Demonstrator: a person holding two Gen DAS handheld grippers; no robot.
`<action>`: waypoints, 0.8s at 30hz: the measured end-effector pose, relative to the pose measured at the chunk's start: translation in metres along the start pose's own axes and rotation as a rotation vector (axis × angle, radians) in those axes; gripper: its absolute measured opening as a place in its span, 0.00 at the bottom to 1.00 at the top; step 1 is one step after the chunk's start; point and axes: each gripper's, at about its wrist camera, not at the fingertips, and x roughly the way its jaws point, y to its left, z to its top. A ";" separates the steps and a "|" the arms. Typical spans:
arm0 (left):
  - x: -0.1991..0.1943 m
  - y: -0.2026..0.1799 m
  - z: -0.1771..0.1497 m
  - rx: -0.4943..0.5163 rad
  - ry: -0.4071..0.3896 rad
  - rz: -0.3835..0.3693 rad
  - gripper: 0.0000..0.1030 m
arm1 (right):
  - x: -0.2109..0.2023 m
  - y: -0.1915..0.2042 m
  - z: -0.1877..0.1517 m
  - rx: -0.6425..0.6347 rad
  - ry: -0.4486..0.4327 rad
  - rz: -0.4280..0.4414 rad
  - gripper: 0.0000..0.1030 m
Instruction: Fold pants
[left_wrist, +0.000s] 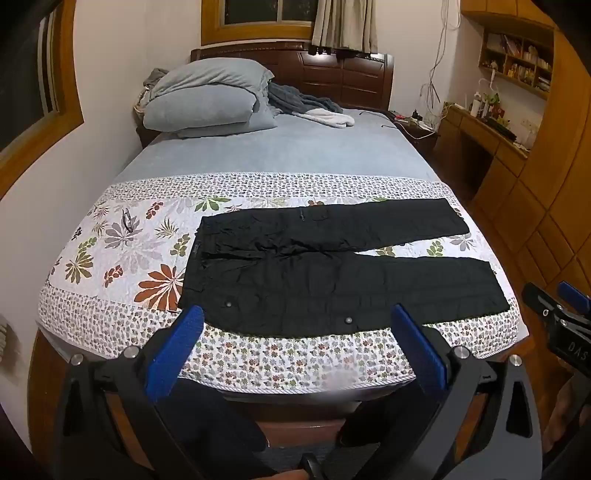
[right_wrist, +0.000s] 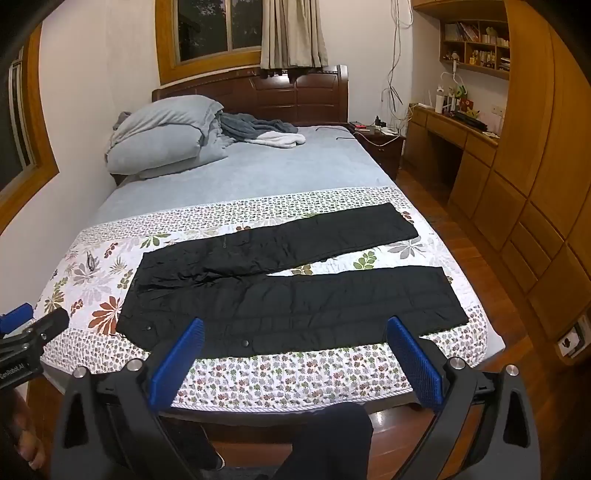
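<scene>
The pants (left_wrist: 332, 273) are lying flat and unfolded on the quilt (left_wrist: 122, 258) at the foot of the bed (left_wrist: 280, 147), waistband toward nine o'clock and the two legs running out toward three o'clock, splayed apart in a narrow V with patterned quilt showing between them. The near leg is lying along the bed's front edge; the far leg is sitting behind it at about twelve o'clock.

Both tools are hovering short of the bed, tilted downward and touching nothing. The left gripper (left_wrist: 295, 347) is holding its blue fingers (left_wrist: 177, 350) spread wide with nothing between them, framing the hip area and the two snaps. The right gripper (right_wrist: 295, 350) is likewise standing wide open and empty over the middle of the near leg; in the left view it is showing at the three o'clock edge (left_wrist: 554, 306), well clear of the cloth.

Judging from this, the folding is not yet begun: this is the approach before the first grasp. The likely first fold is lengthwise, laying one leg onto the other. That is calling for the left fingers to come down on the near edge of the waistband at about nine o'clock, and the right on the near leg's hem at about three o'clock, each pinching the cloth cleanly without catching the quilt beneath. Then both would need to lift together and carry the near leg toward twelve o'clock, keeping it taut so that the seams line up.
</scene>
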 end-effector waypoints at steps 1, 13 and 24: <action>0.000 0.000 0.000 -0.002 -0.001 0.000 0.98 | 0.000 0.000 0.000 0.000 -0.002 0.000 0.97; -0.003 0.003 -0.001 0.004 -0.010 0.002 0.98 | -0.002 0.003 -0.001 0.000 -0.007 0.001 0.97; -0.010 0.003 0.001 -0.006 -0.015 0.010 0.97 | -0.004 0.002 -0.001 0.000 -0.008 0.000 0.97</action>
